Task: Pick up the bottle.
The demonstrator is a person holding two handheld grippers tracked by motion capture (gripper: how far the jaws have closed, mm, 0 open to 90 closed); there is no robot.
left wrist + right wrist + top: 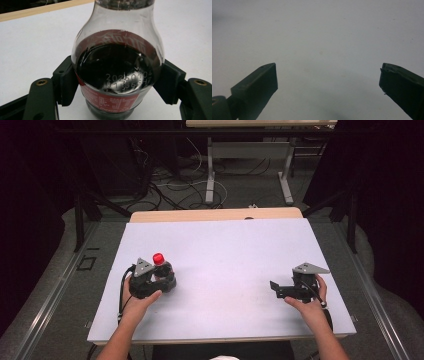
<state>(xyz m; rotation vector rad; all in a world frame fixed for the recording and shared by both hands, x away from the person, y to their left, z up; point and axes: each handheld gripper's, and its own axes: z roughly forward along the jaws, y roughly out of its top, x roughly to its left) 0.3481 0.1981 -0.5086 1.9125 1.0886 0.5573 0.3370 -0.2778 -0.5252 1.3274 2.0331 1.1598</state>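
Observation:
A small cola bottle (162,268) with a red cap and a red label stands upright on the white table (225,250), left of centre. My left gripper (165,279) is shut on the bottle, its two black pads pressed against the sides of the glass body. In the left gripper view the bottle (117,67) is close up, dark liquid inside, held between the pads (66,82). My right gripper (276,289) rests low over the right part of the table, open. In the right gripper view the right gripper (328,80) has its jaws wide apart over bare white tabletop.
The white sheet covers a wooden table whose far edge (215,214) shows beyond it. Behind stand another table's legs (210,175) and loose cables (175,187) on the floor. Dark curtains hang on both sides.

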